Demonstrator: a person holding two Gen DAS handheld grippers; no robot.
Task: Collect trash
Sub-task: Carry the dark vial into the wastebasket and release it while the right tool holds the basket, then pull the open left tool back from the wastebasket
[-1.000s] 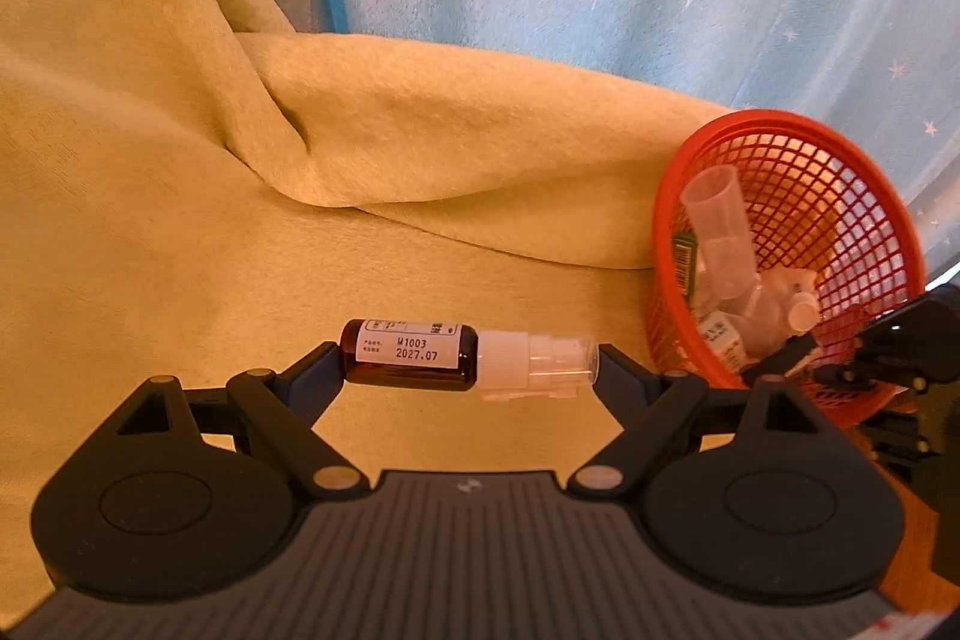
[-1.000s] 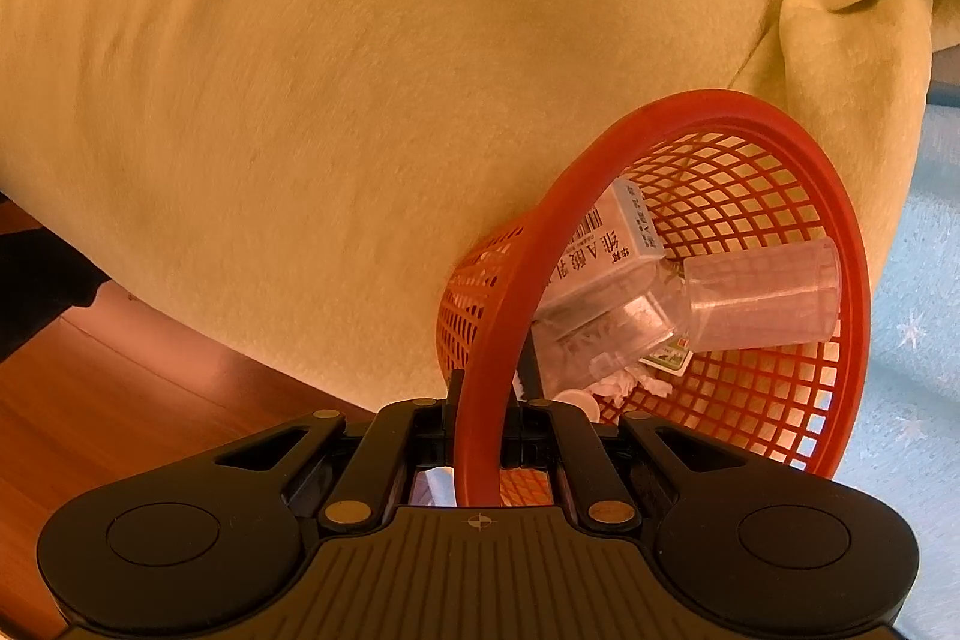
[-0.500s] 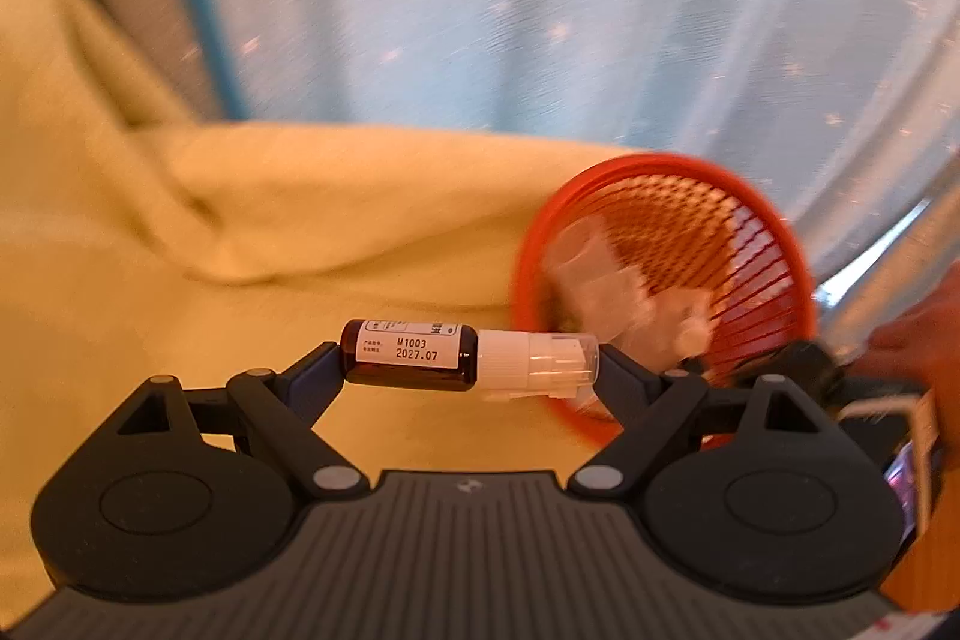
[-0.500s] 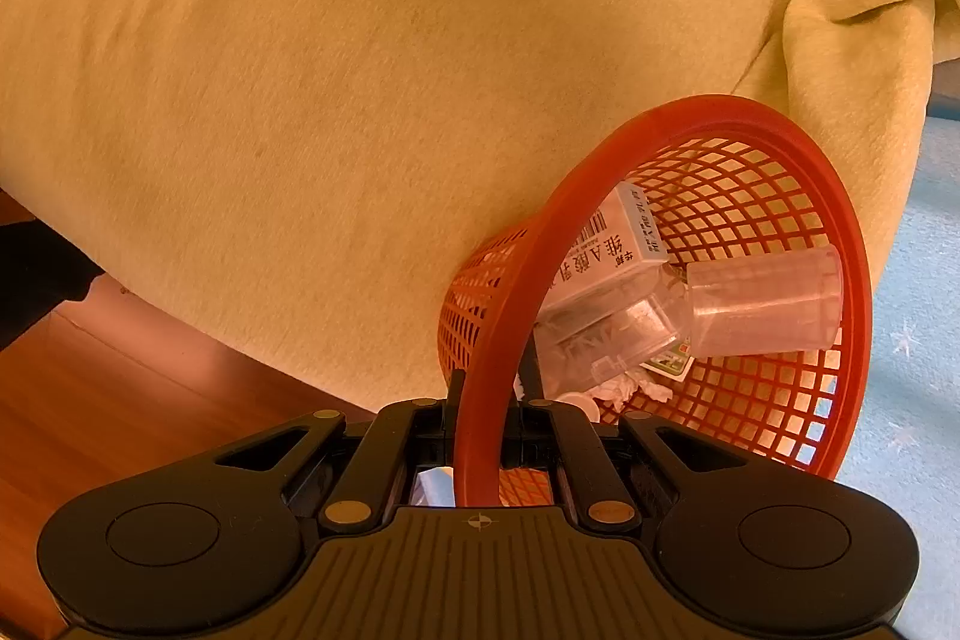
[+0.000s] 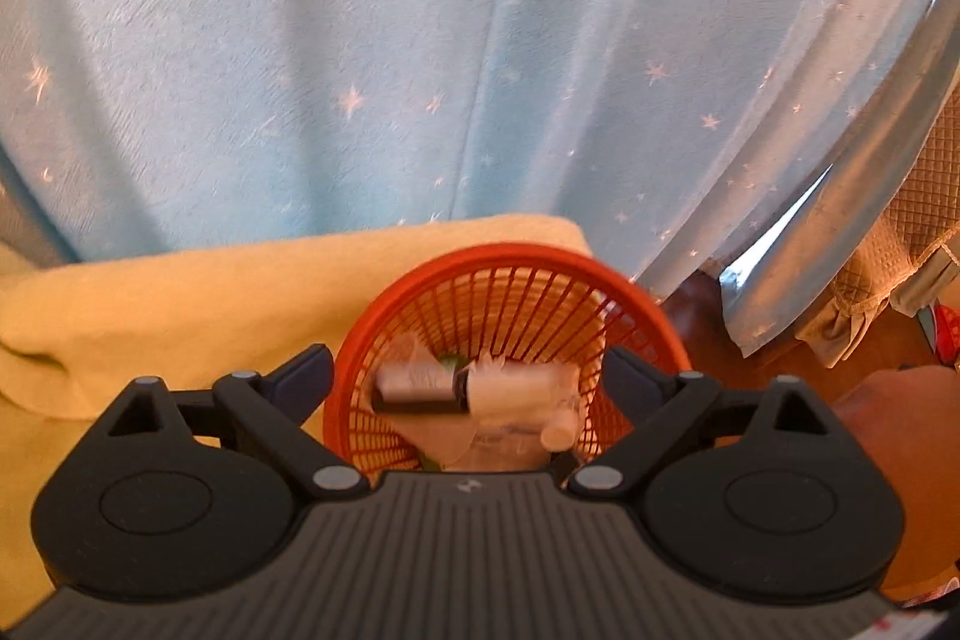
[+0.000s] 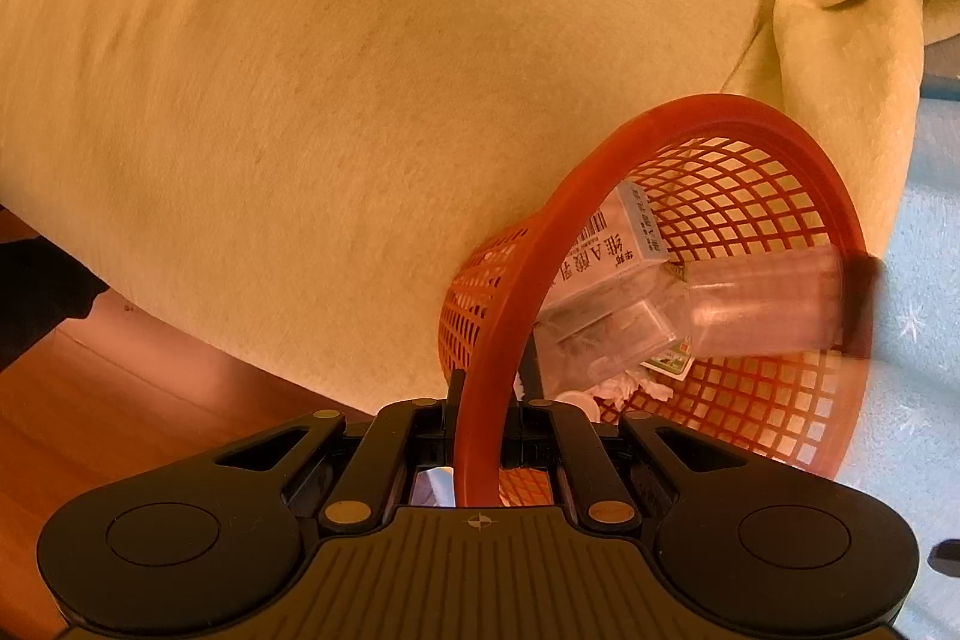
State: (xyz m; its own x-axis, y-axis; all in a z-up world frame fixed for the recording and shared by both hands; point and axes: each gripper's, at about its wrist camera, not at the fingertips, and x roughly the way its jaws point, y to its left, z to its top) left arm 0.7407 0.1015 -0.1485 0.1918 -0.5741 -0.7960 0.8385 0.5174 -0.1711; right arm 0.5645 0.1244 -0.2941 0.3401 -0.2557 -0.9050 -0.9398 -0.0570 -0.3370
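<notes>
My left gripper (image 5: pixel 468 370) hangs open over the red mesh basket (image 5: pixel 504 256). A brown spray bottle with a white cap (image 5: pixel 420 391) shows blurred between the fingers, touching neither, over the basket's inside. In the right wrist view my right gripper (image 6: pixel 480 400) is shut on the basket's rim (image 6: pixel 690 118) and holds the basket tilted. Inside lie a white barcoded box (image 6: pixel 606 244), a clear plastic cup (image 6: pixel 756 304) and crumpled tissue. A dark blur (image 6: pixel 864 304) at the far rim looks like the bottle.
A yellow blanket (image 5: pixel 180 292) lies left of and behind the basket. A blue star-print curtain (image 5: pixel 420 40) hangs beyond. Wooden floor (image 6: pixel 90 430) shows below the blanket edge. A person's hand (image 5: pixel 888 448) is at the right, by quilted beige fabric (image 5: pixel 918 220).
My left gripper swung right from the blanket to above the basket, then opened and let go of the bottle. The right gripper kept its hold on the rim.
</notes>
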